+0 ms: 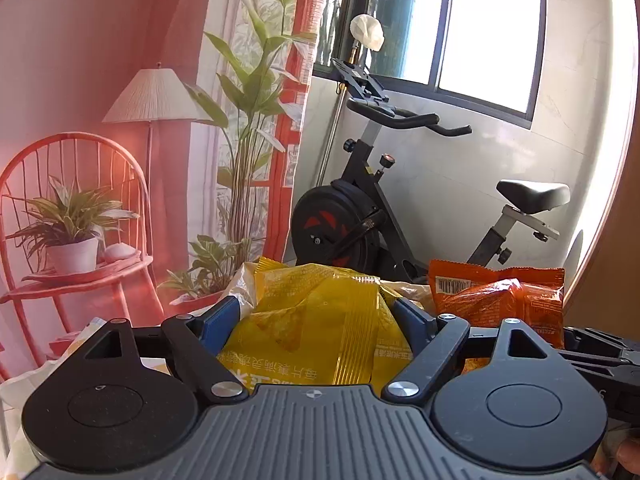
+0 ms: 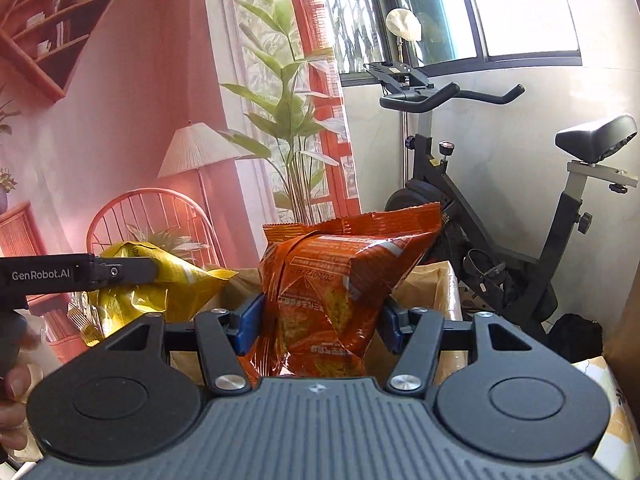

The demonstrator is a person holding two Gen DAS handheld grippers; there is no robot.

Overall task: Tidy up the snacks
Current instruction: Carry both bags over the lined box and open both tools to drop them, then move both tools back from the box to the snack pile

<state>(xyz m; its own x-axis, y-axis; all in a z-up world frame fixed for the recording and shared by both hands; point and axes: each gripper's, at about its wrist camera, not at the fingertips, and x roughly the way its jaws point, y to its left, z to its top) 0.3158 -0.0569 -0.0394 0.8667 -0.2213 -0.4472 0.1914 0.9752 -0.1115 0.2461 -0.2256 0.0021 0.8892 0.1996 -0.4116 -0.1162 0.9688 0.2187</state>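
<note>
Left wrist view: the left tool [image 1: 316, 316] is clenched on the yellow snack bag [image 1: 320, 320]; the right tool [image 2: 320, 320] grips the orange snack bag [image 2: 340, 280] (exercise bike [image 2: 500, 208] far behind).

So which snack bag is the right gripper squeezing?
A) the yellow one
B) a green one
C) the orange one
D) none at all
C: in the right wrist view the orange snack bag sits pinched between the right gripper and its blue pads, while the yellow snack bag is in the left gripper.
</note>
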